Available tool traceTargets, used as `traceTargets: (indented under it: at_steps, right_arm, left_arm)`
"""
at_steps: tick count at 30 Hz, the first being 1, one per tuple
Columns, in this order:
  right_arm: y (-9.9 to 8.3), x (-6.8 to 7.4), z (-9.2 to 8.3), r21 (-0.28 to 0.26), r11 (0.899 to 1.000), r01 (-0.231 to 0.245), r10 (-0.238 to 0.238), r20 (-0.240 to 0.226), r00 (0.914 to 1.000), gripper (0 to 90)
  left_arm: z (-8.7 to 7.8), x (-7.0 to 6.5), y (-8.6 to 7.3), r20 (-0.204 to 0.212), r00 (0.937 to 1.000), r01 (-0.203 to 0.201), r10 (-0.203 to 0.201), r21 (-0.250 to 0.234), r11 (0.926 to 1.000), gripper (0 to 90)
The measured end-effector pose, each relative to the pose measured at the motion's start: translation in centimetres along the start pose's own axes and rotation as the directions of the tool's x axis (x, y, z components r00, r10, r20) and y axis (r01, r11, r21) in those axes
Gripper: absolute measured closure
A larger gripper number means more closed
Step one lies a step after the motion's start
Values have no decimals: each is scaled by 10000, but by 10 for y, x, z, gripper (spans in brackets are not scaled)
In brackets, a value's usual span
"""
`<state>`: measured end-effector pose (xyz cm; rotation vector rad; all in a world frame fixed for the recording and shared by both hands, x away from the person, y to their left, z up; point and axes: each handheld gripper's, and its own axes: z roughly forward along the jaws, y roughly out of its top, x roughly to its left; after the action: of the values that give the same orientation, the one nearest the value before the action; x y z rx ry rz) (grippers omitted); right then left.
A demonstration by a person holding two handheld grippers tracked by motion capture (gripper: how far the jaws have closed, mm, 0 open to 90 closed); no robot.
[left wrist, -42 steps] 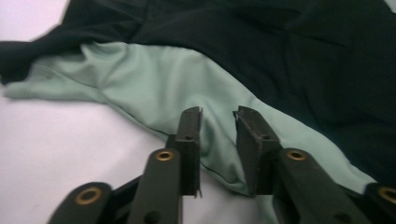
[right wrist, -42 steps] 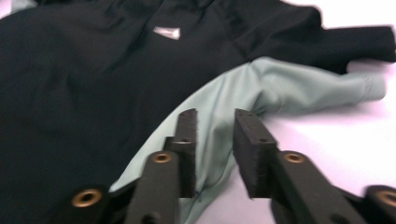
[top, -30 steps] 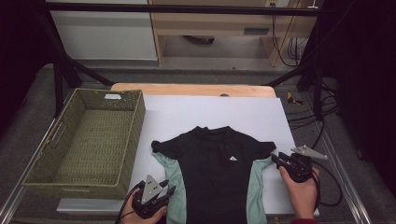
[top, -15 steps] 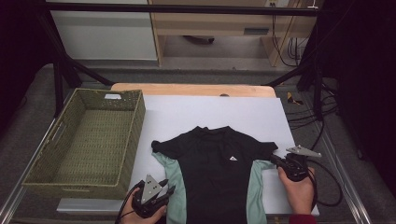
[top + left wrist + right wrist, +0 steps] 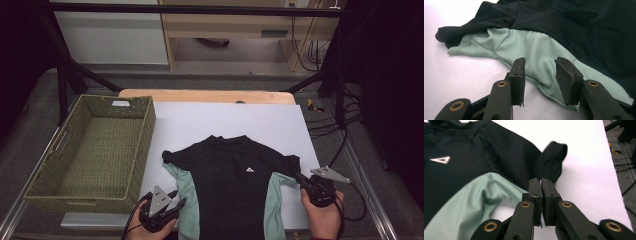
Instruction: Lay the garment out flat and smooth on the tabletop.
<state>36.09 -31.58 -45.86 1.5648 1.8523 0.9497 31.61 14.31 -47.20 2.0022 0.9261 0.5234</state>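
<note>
High view: shirt [image 5: 231, 190] lying flat on white board [image 5: 230, 122], collar pointing away, length running toward the near edge; basket [image 5: 90, 150] sitting left.
Left gripper [image 5: 540, 72] view: gaping astride the green hem, jaws just widening.
Right gripper [image 5: 541, 185] view: pinching shut, seemingly on the black sleeve's edge.

shirt [image 5: 235, 190] | black, mint side panels | flat, front up, sleeves out

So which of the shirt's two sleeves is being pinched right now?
The right gripper is shut on the right sleeve; the left sleeve lies free, beyond the left gripper's open jaws.
</note>
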Motion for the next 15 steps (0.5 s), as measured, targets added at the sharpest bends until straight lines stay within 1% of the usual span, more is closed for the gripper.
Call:
traceTargets:
  at_steps: [2,3,4,5,7,9,10,11,14,15]
  right_arm:
    - [-4,-1,1,156,9998,-150,149,40,9999,861]
    - [-6,-1,2,298,9992,-274,273,38,9996,839]
    - [-9,-1,4,552,9978,-369,368,24,9993,812]
    - [-11,-1,5,721,9967,-365,363,52,9993,799]
    - [-12,-5,4,563,9973,-480,475,96,9988,771]
    - [-7,-11,1,154,9981,-602,597,336,9977,726]
    - [-5,-14,2,30,9983,-576,575,312,9979,704]
    - [-1,-18,5,-139,9985,-534,538,324,9980,681]
    - [9,-27,17,-237,9980,-581,588,305,9978,620]
    - [13,-30,22,-290,9976,-625,631,212,9978,603]
  left_arm:
    - [0,0,0,14,10000,1,-1,16,10000,595]
    - [0,0,0,21,10000,-5,5,27,10000,594]
    - [0,0,0,25,10000,-5,5,32,10000,594]
    - [0,0,0,31,10000,-5,5,36,10000,593]
    - [0,-1,0,18,10000,-12,12,28,10000,593]
    - [0,0,0,-19,10000,1,-1,16,10000,592]
    - [0,0,0,-38,10000,29,-29,4,10000,592]
    - [0,1,0,-59,10000,48,-48,-3,10000,592]
    - [-1,2,0,-85,9999,69,-69,-6,10000,592]
    - [-1,2,0,-99,9999,58,-58,-9,10000,592]
